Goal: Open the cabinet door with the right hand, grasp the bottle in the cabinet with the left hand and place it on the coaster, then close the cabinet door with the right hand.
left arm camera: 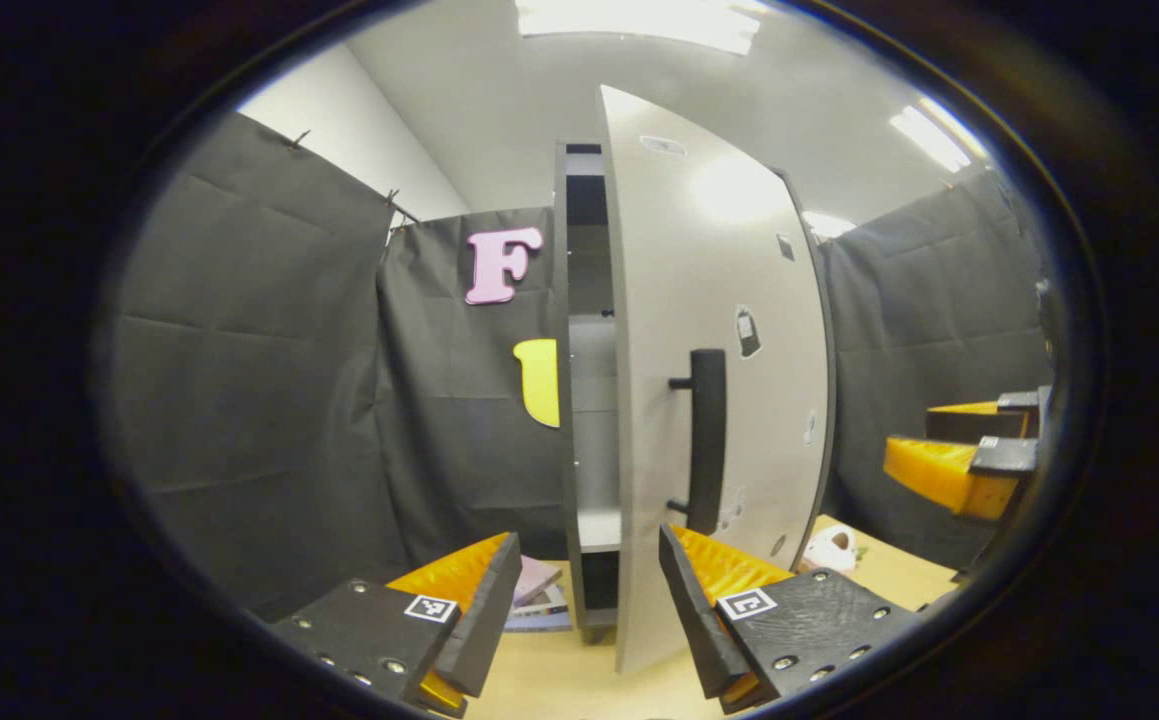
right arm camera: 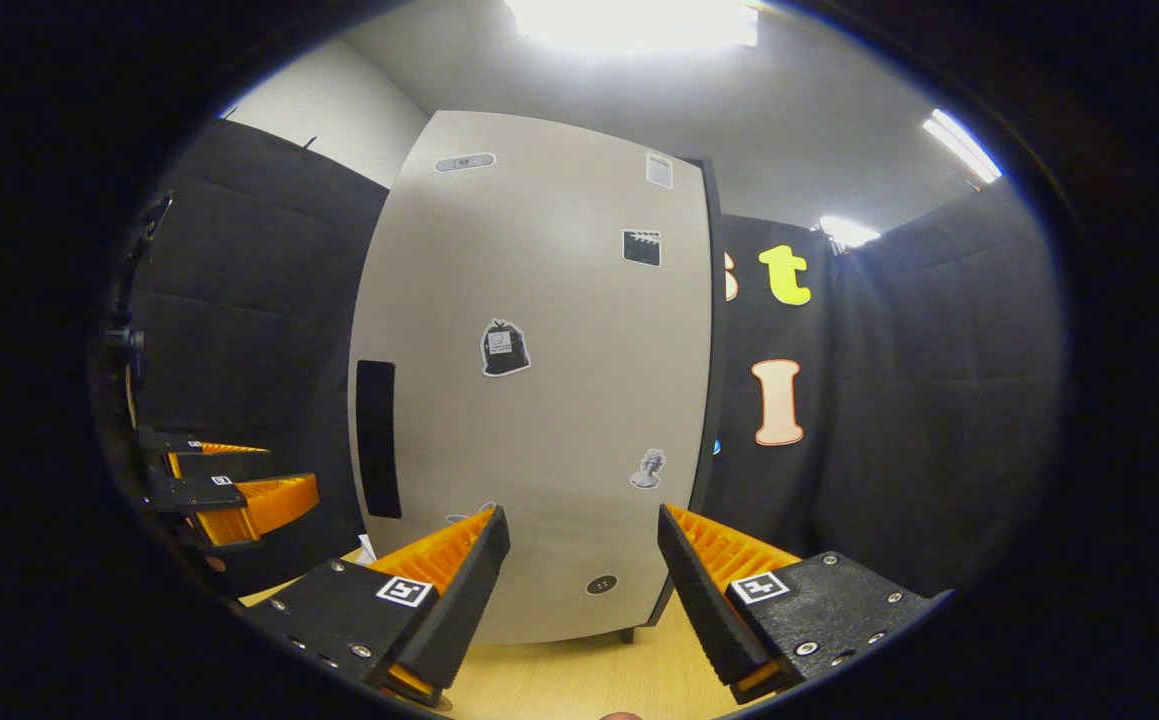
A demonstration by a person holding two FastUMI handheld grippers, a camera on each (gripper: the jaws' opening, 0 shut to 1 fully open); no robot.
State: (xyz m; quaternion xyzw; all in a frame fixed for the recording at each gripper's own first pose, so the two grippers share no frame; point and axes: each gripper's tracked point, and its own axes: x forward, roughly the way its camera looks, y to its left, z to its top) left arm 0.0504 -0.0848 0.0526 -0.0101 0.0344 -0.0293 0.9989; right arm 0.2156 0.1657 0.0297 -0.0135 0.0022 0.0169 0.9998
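Showing an intermediate stage of the task, with the cabinet door (left arm camera: 709, 330) standing partly ajar on the cabinet (left arm camera: 579, 420). In the left gripper view the door is seen nearly edge-on, its dark bar handle (left arm camera: 707, 440) facing the camera, and a narrow slice of the cabinet's interior with a pale shelf (left arm camera: 594, 525) is visible between the frame and the door's edge. No bottle can be made out in that slice, so whether it is inside or already removed cannot be told from these pictures; the coaster cannot be identified with certainty either, although some flat items (left arm camera: 539, 595) lie on the desk (left arm camera: 579, 680) beside the cabinet's foot and a small pale object (left arm camera: 832, 548) rests farther right.

The left hand-held gripper (left arm camera: 589, 600) has its fingers spread wide and holds nothing, aimed at the gap. The right hand-held gripper (right arm camera: 584, 580) is likewise spread wide and empty, facing the door's broad sticker-covered face (right arm camera: 539, 400), near it but not gripping the handle (right arm camera: 377, 438).

Judged from this arrangement, the door is either part-way opened or part-way closed. At the least, the door remains to be shut, and the bottle's transfer cannot be confirmed.
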